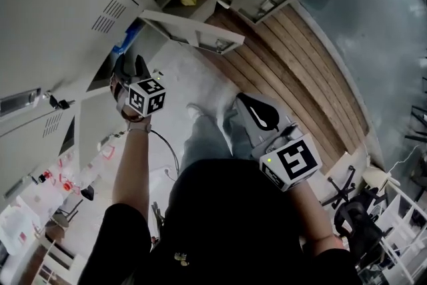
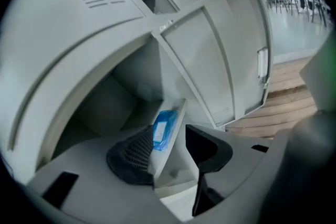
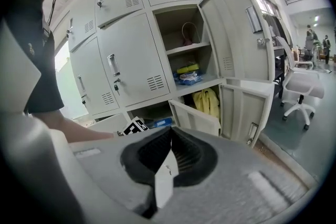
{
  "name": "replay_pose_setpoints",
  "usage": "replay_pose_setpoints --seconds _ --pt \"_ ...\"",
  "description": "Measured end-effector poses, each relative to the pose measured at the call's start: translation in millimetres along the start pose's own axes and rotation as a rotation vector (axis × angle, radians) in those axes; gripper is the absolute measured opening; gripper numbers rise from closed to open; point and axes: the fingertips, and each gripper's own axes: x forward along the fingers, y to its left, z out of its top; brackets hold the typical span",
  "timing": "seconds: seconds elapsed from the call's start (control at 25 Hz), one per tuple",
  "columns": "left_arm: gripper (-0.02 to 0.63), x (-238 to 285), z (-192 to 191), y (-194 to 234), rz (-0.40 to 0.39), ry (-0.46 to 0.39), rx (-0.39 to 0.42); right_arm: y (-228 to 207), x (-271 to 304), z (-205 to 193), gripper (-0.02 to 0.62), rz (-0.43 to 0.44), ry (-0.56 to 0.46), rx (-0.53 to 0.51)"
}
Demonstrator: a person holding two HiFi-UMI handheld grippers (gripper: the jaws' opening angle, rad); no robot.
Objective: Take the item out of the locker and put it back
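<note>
A blue packet lies inside the open bottom locker; it also shows as the blue packet in the right gripper view. My left gripper reaches into that locker's mouth. In its own view the left gripper has a pale locker panel standing edge-on between the jaws, and both pads lie against it. The packet sits just behind the panel, apart from the pads. My right gripper hangs back by my hip, and the right gripper has its pads together with nothing held.
Several locker doors stand open: one door juts out to the right of the left gripper, a taller door beyond it. A yellow cloth fills the neighbouring compartment. A white office chair and wooden flooring lie to the right.
</note>
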Motion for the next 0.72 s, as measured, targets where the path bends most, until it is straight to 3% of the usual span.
replay_pose_setpoints --seconds 0.28,0.72 --pt "0.069 -62 29 8 -0.046 -0.097 -0.137 8 -10 20 -0.002 0.025 -0.053 -0.028" --pt "0.014 -169 83 22 -0.174 -0.243 -0.308 27 -26 57 -0.002 0.092 -0.127 -0.074"
